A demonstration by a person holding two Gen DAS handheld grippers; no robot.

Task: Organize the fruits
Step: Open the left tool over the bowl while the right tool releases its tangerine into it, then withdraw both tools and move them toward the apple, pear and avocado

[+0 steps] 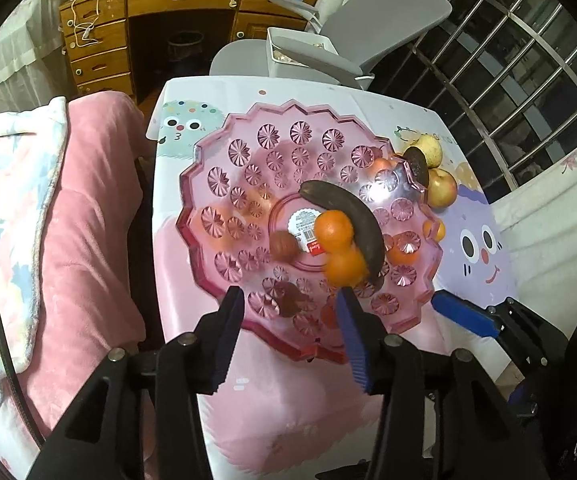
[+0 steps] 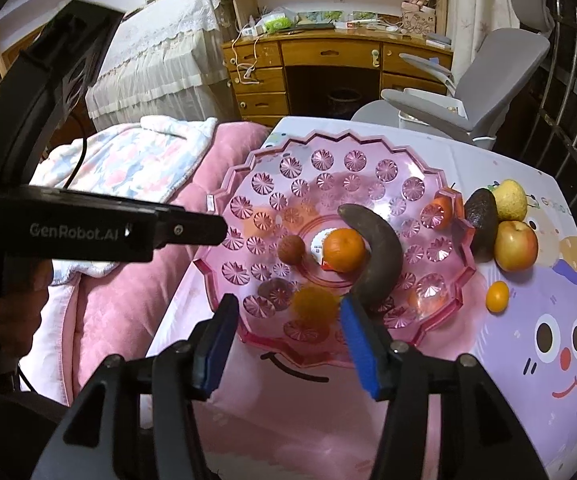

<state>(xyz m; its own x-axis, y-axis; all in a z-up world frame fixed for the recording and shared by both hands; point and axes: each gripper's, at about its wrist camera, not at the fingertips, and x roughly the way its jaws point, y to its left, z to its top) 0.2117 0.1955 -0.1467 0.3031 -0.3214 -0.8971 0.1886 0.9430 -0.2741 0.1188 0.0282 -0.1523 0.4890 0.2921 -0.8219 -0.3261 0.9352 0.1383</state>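
Observation:
A pink faceted plastic tray (image 1: 248, 148) (image 2: 328, 160) lies on the table. In it are a dark overripe banana (image 1: 348, 216) (image 2: 380, 248), an orange (image 1: 334, 229) (image 2: 343, 250), a small brown round fruit (image 1: 284, 246) (image 2: 291, 249) and a blurred second orange (image 1: 344, 266) (image 2: 314, 303) just above the near rim. My left gripper (image 1: 288, 300) is open and empty over the tray's near edge. My right gripper (image 2: 286, 308) is open, with the blurred orange between its fingertips, not gripped. Beside the tray lie an avocado (image 2: 480, 220), a pear (image 2: 510, 199), an apple (image 2: 515, 245) and a small orange (image 2: 497, 297).
The table has a cartoon-print cloth (image 2: 548, 340). A pink blanket (image 1: 100, 208) lies to the left. A grey office chair (image 1: 368, 32) and a wooden desk (image 1: 136, 20) stand behind. Window bars (image 1: 508, 80) are on the right. Another small orange (image 2: 442, 210) shows behind the tray's far right rim.

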